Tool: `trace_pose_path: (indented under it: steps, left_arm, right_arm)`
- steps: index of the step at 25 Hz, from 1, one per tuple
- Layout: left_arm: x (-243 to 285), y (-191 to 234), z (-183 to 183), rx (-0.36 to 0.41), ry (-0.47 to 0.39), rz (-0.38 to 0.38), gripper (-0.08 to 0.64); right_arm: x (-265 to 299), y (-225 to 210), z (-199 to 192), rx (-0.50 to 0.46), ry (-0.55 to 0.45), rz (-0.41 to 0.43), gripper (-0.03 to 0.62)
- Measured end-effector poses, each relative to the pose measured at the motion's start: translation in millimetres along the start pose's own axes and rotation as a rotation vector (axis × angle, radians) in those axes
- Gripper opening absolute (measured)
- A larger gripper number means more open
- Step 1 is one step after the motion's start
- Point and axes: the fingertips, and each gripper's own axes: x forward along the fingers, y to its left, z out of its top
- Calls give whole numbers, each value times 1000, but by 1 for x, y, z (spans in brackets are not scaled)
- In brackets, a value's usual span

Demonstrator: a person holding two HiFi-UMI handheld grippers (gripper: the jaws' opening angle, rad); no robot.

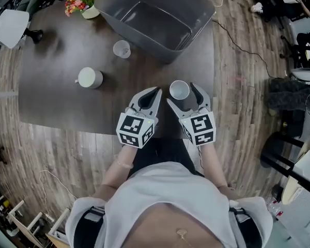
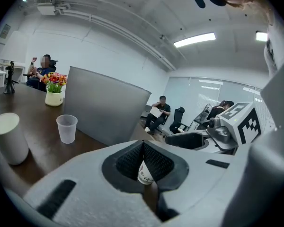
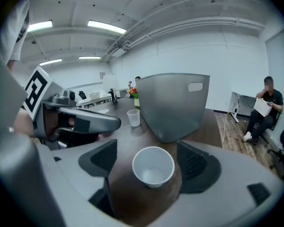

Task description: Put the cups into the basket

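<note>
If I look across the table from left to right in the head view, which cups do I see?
left white cup → clear cup → right white cup

Head view sits high over the person, staring steeply down on the dark table (image 1: 51, 61), with the basket (image 1: 194, 32) at its far edge. Left gripper view rides low and close over the tabletop, facing the basket's wall. Right gripper view sits just as low, aimed likewise. All three share the basket and the clear cup (image 1: 122, 49) beside it.
</note>
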Motion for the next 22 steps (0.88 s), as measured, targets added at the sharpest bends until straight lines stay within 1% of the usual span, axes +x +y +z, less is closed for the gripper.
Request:
trace_pose_path:
  steps: [3, 7, 10, 13, 22]
  left_arm:
    - [2, 3, -10, -8, 16, 5, 11]
    - [5, 5, -20, -18, 36, 9, 11]
    - [6, 2, -25, -24, 42, 13, 11]
    - [8, 5, -25, -26, 43, 19, 11]
    - [13, 13, -25, -34, 47, 57, 11]
  right_arm:
    - [9, -3, -14, -23, 52, 21, 374]
    - [21, -10, -18, -49, 69, 31, 376]
    - [25, -8, -22, -71, 99, 59, 377]
    - [32, -4, -29, -69, 132, 86, 377]
    - [39, -8, -37, -58, 166, 92, 376]
